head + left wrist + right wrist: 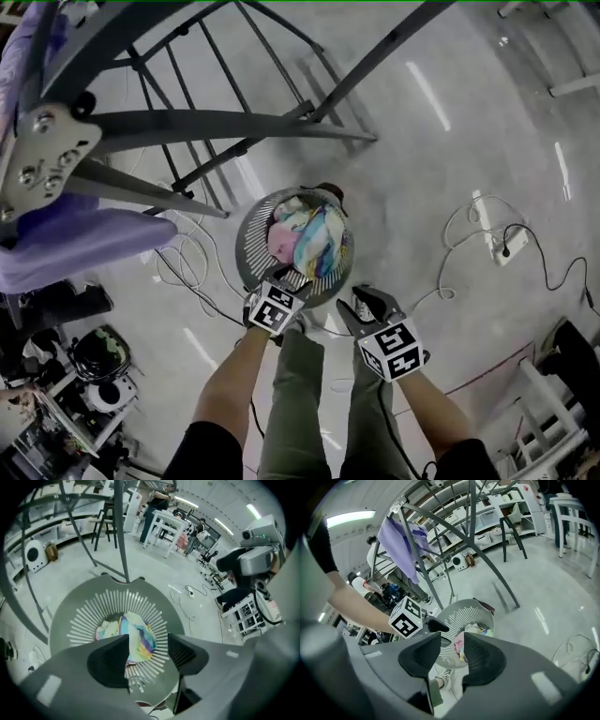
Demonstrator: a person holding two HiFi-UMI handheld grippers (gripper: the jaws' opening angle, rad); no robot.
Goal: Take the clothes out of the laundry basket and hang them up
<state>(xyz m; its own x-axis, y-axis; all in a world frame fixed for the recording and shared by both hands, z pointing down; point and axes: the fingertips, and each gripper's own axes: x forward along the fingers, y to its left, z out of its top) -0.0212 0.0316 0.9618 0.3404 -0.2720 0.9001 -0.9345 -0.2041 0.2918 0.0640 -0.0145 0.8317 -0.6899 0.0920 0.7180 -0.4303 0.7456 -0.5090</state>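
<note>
A round grey laundry basket (251, 246) stands on the floor and holds a heap of pastel, multicoloured clothes (311, 239). My left gripper (282, 279) hangs over the basket's near rim, pointing steeply down; its jaws are open and empty. In the left gripper view the clothes (135, 637) lie below the open left gripper (147, 654), inside the slotted basket (70, 609). My right gripper (367, 306) is to the right of the basket, open and empty. The right gripper (451, 656) looks toward the basket (459, 617). A purple garment (80, 246) hangs on the rack.
The dark metal drying rack (234, 124) spreads its legs behind and above the basket. White cables and a power strip (507, 247) lie on the floor at right. The person's green trouser legs (298, 394) stand just in front of the basket. Clutter fills the left edge.
</note>
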